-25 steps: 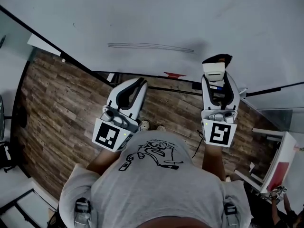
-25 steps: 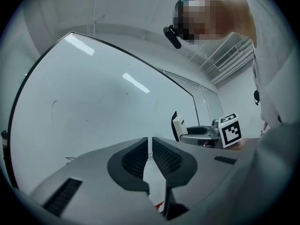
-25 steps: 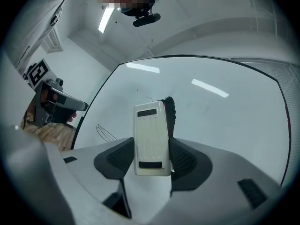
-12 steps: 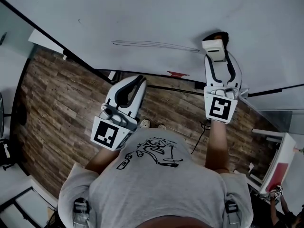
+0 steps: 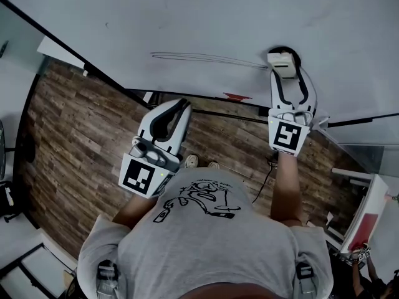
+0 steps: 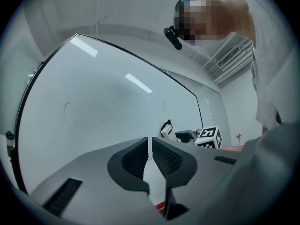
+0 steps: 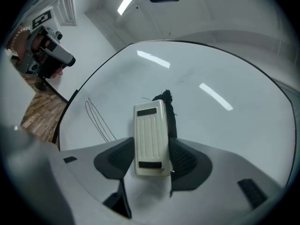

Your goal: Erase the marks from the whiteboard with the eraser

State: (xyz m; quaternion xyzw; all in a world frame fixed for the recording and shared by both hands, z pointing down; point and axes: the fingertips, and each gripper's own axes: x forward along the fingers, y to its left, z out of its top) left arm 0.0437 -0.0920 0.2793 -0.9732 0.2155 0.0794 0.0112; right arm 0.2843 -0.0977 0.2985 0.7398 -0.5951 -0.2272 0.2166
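The whiteboard (image 5: 187, 17) fills the top of the head view. A long thin black loop of marks (image 5: 206, 58) runs across it. My right gripper (image 5: 283, 67) is shut on the eraser (image 5: 280, 60), a cream plastic block with black felt, held against the board at the right end of the marks. In the right gripper view the eraser (image 7: 151, 137) stands between the jaws, with the marks (image 7: 96, 121) to its left. My left gripper (image 5: 173, 114) hangs lower, away from the board, shut and empty. The left gripper view shows its own jaws together (image 6: 150, 150) and the eraser (image 6: 166, 130) far off.
Wooden floor (image 5: 75, 129) lies below the board. A small red object (image 5: 235, 96) rests on the board's ledge. White furniture (image 5: 365, 210) stands at the far right. The person's shoes (image 5: 199, 164) show between the arms.
My right gripper has carried the eraser up onto the board, reaching the right end of the marks. The left gripper has hardly moved.
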